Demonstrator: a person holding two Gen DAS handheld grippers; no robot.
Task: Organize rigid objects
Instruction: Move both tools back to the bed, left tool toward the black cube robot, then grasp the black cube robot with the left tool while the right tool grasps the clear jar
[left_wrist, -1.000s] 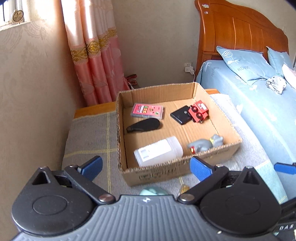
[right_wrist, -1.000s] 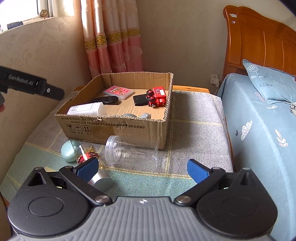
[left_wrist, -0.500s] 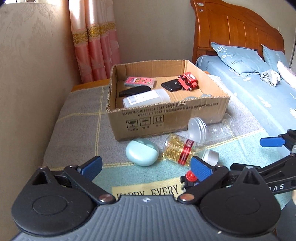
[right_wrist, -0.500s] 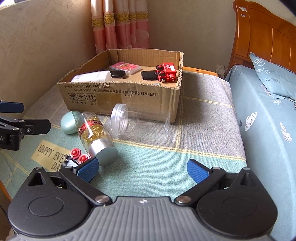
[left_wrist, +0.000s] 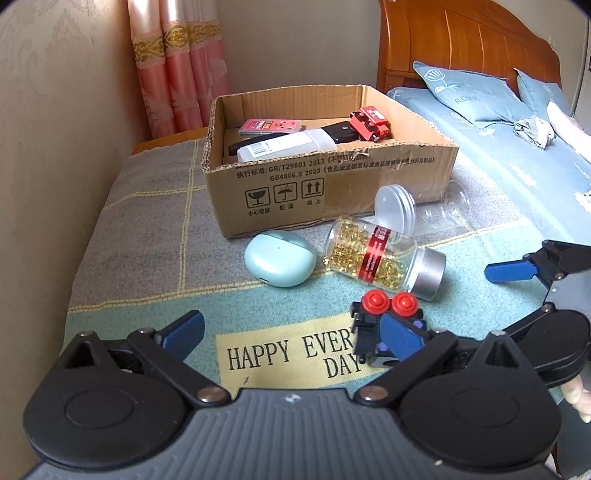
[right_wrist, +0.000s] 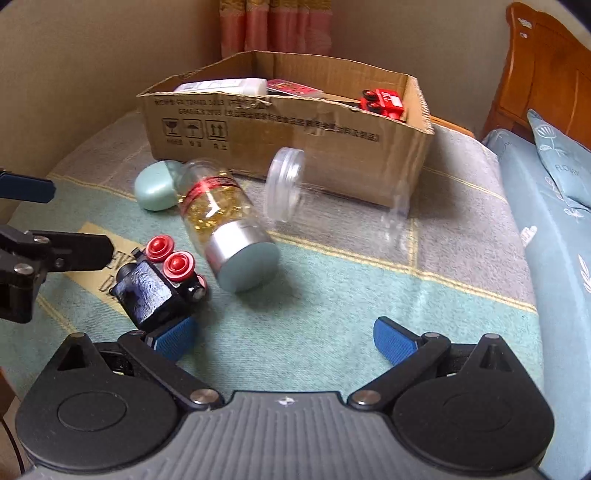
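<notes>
A cardboard box (left_wrist: 332, 177) (right_wrist: 295, 125) on the blanket holds a red toy truck (left_wrist: 369, 123), a white bottle (left_wrist: 284, 147), a pink card pack and black items. In front lie a mint earbud case (left_wrist: 280, 262) (right_wrist: 155, 186), a capsule bottle (left_wrist: 384, 258) (right_wrist: 225, 225), a clear jar (left_wrist: 402, 210) (right_wrist: 332, 192) and a black toy with red wheels (left_wrist: 384, 325) (right_wrist: 159, 280). My left gripper (left_wrist: 291, 332) is open, its right finger over the black toy. My right gripper (right_wrist: 282, 336) is open, the toy at its left finger.
The blanket (left_wrist: 147, 229) covers a low table beside a wall (left_wrist: 55, 147) on the left. A bed with blue sheets and pillows (left_wrist: 517, 155) and a wooden headboard lies to the right. Pink curtains hang behind the box.
Both grippers have pulled back from the box and dropped lower toward the front of the blanket. The loose items in front of the box now lie close before the fingers.
</notes>
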